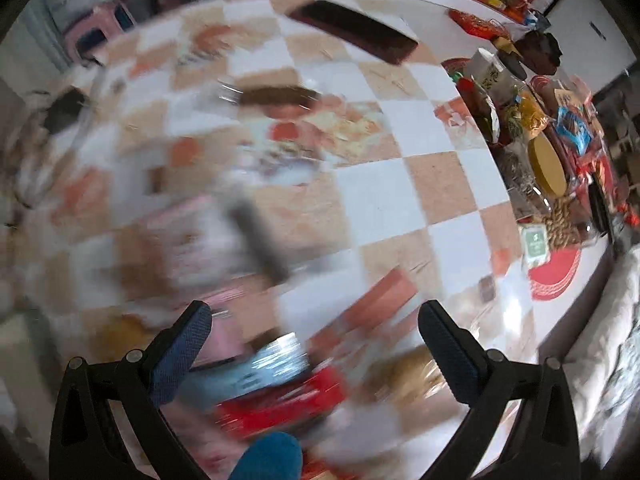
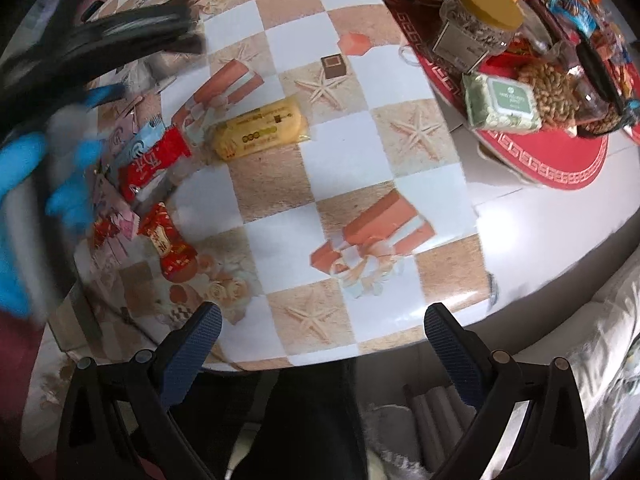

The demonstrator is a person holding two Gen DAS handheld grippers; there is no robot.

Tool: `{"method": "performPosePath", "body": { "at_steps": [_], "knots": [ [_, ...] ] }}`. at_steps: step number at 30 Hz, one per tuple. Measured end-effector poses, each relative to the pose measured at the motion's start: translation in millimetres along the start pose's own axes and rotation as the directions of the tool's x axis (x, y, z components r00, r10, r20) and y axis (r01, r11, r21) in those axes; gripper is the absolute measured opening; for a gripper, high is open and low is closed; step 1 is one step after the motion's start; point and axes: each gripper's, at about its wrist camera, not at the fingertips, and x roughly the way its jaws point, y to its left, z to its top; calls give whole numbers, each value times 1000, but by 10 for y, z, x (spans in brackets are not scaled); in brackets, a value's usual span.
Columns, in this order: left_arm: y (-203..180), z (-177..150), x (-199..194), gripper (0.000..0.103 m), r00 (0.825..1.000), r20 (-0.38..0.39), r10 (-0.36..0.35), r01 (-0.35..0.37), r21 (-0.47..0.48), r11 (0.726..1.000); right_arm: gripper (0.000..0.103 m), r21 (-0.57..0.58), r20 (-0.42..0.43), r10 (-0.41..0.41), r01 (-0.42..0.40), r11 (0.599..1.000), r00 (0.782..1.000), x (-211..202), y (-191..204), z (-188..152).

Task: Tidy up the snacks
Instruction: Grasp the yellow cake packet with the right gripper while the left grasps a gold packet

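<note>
Checkered cloth: beige and white squares with printed starfish and gift boxes cover the tabletop (image 2: pixel 344 152).
Left tongs (image 1: pixel 314 344): spread wide with nothing between the blue-padded fingers; the left wrist view is heavily smeared, so the packets beneath them read only as red, light-blue and pink shapes.
Right tongs (image 2: pixel 322 344): also spread wide and empty, hanging over the near edge of the tabletop.
Yellow snack packet (image 2: pixel 260 130): lies flat on the cloth, alone, just right of the loose pile.
Red snack packet (image 2: pixel 154 166): lies at the left, overlapping a blue-and-white wrapper (image 2: pixel 134 146).
Small red wrapped snack (image 2: pixel 168 246): lies nearer the tabletop edge, just below the red packet.
Pink packets (image 2: pixel 116 216): lie at the far left of the pile, partly hidden by a blurred hand in a blue glove (image 2: pixel 24 176).
Red tray (image 2: pixel 560 160): sits at the far right of the tabletop, well apart from the loose snacks, crowded with goods.
On the tray: a clear jar with a tan lid (image 2: pixel 486 10), a green wrapped pack (image 2: pixel 504 102) and a bag of peanuts (image 2: pixel 558 94) touching the pack's right side.
</note>
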Motion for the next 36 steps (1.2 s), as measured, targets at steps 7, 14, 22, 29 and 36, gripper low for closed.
{"method": "performPosePath", "body": {
  "at_steps": [7, 14, 22, 29, 36],
  "knots": [
    [931, -375, -178, 103, 980, -37, 193, -193, 6, 981, 102, 45, -15, 75, -74, 996, 997, 173, 233, 153],
    [1393, -429, 205, 103, 970, -147, 193, -199, -23, 980, 102, 171, 7, 81, -81, 982, 997, 323, 278, 563],
    [1549, -404, 479, 103, 950, -172, 261, -266, -2, 964, 102, 434, 43, 87, -98, 895, 995, 546, 75, 1137],
    [1756, -414, 510, 103, 964, -196, 181, -195, -52, 980, 102, 408, -1, -3, 3, 913, 1000, 710, 71, 1206],
    [1922, -465, 528, 103, 978, -196, 77, -103, -126, 987, 102, 464, -3, 47, -40, 885, 999, 785, 26, 1092]
  ]
}}
